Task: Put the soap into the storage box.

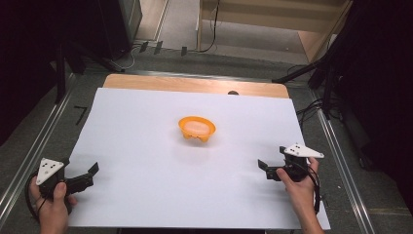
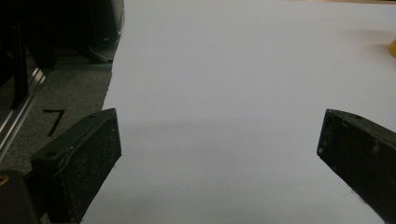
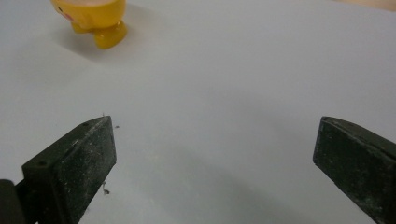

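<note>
A small orange bowl [image 1: 197,127] with little feet stands on the white sheet [image 1: 146,146], a bit beyond the table's middle. In the right gripper view the bowl [image 3: 95,16] is at the top left, far ahead of the jaws. A sliver of the bowl [image 2: 392,48] cuts the right edge of the left gripper view. My left gripper [image 1: 87,175] is held at the sheet's near left corner, open and empty. My right gripper [image 1: 272,158] is held near the sheet's right edge, also open with nothing between its jaws. Both sets of jaws stand wide apart over bare white sheet.
The sheet covers nearly the whole table; a strip of wooden tabletop [image 1: 195,84] shows at the back. Grey floor with metal rails [image 1: 29,146] runs along both sides. Dark stands and cables [image 1: 311,78] crowd the far right and left.
</note>
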